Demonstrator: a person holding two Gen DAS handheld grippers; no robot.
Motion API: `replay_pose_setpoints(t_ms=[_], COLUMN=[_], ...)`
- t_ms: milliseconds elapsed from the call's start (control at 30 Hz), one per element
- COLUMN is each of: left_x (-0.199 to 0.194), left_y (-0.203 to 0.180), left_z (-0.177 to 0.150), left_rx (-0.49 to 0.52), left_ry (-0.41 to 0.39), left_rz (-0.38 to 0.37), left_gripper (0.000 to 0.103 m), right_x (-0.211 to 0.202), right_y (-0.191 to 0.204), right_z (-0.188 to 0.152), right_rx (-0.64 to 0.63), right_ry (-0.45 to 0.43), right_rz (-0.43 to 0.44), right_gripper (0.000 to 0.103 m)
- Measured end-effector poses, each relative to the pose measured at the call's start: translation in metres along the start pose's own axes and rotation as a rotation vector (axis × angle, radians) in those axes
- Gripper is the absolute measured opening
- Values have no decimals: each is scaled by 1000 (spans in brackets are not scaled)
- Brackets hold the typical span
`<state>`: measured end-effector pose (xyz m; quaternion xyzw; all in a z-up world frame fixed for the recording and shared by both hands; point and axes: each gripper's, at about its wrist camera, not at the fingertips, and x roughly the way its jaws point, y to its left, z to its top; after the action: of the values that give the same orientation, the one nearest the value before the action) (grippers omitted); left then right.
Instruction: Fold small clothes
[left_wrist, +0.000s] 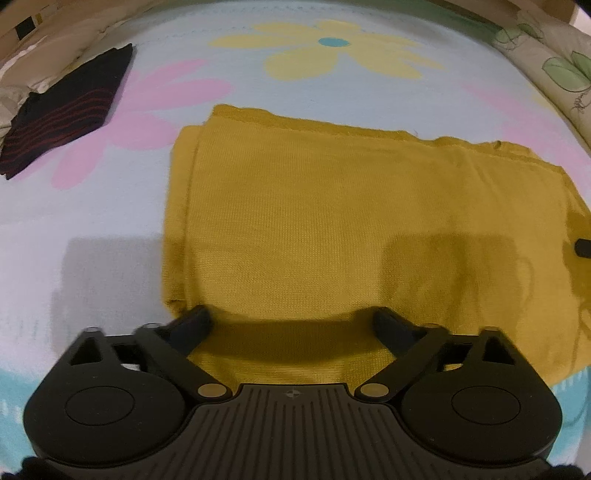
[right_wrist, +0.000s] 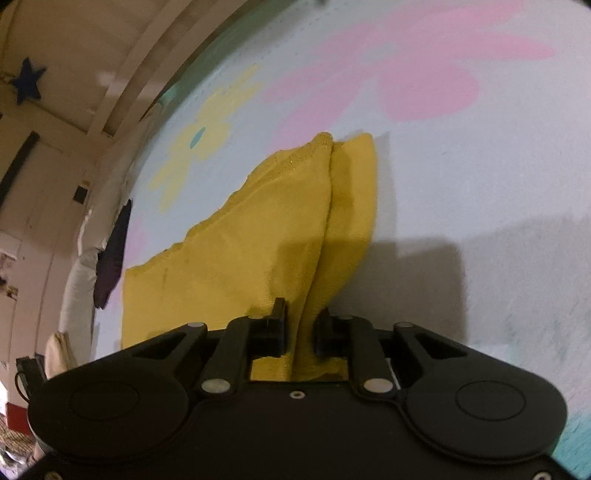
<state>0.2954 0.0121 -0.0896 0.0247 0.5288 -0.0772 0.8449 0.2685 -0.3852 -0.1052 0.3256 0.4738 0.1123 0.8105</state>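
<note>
A mustard-yellow knit garment (left_wrist: 332, 229) lies partly folded on the flowered bed sheet (left_wrist: 92, 229). My left gripper (left_wrist: 293, 319) is open, its fingers spread wide just over the garment's near edge, holding nothing. My right gripper (right_wrist: 300, 328) is shut on a bunched edge of the yellow garment (right_wrist: 258, 251), which rises in a fold between its fingers. The tip of the right gripper (left_wrist: 583, 248) shows at the right edge of the left wrist view.
A folded black garment with red stripes (left_wrist: 66, 110) lies at the far left of the bed and also shows in the right wrist view (right_wrist: 112, 254). Pillows (left_wrist: 554, 70) line the bed's far right edge. A wall (right_wrist: 55, 92) stands past the bed.
</note>
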Motion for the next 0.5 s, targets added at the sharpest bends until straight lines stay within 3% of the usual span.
replay_pose_setpoints(t_ms=[33,100,333,500], left_x=[-3,-10,-32,-33], left_y=[2,10,42,47], left_z=[2,7,20,22], left_rx=[-1,-24,-146,-152], left_ry=[-7,-22,-82,-76], left_rz=[-3,-19,1,-57], left_gripper=[80,78,77,77], right_x=[0,-2,-12,-5], right_y=[2,10,48,78], right_z=[0,1,5,1], right_rx=[-10,-30,-91,-131], right_ry=[-2,-6,-22,-15], right_rz=[-12,-40,-102,-98], right_gripper=[24,24,24,24])
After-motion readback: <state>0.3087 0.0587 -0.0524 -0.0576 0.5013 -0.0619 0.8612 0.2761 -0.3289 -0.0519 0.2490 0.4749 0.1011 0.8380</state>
